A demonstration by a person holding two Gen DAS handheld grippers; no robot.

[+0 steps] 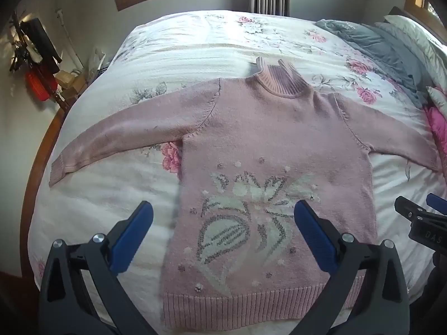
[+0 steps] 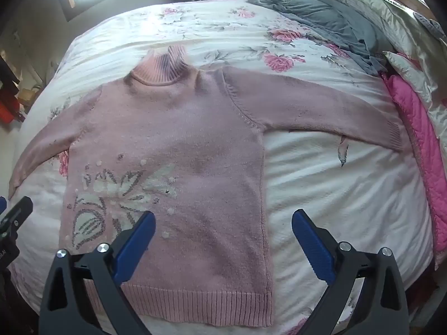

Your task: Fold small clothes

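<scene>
I judge the folding as not yet begun: the pink sweater [image 1: 268,139] lies flat and face up on the bed [image 1: 117,195], its ribbed hem along the near edge and its turtleneck collar [image 1: 279,79] pointing toward the far edge by the window. Both sleeves are spread straight out, the left sleeve [image 1: 111,145] reaching toward the bed's left edge and the right sleeve [image 2: 321,111] stretching toward the right edge, its cuff ending just beside the pink quilt [image 2: 419,145] and the grey blanket [image 2: 321,19] heaped there. No crease or fold shows anywhere in the body, so I reckon everything is left to do: sleeves in, sides over, then hem to collar. My left tool [image 1: 223,223] hovers above the lower front of the sweater with its jaws spread wide and released, nothing between the blue pads, which straddle the knitted white flower motif [image 1: 251,203]. My right tool [image 2: 223,231] is likewise wide open and empty, poised over the sweater's right side seam near the hem, one pad above the knit and the other above bare bedcover. I cannot tell whether either tool touches the fabric; both look to be clear of it.
</scene>
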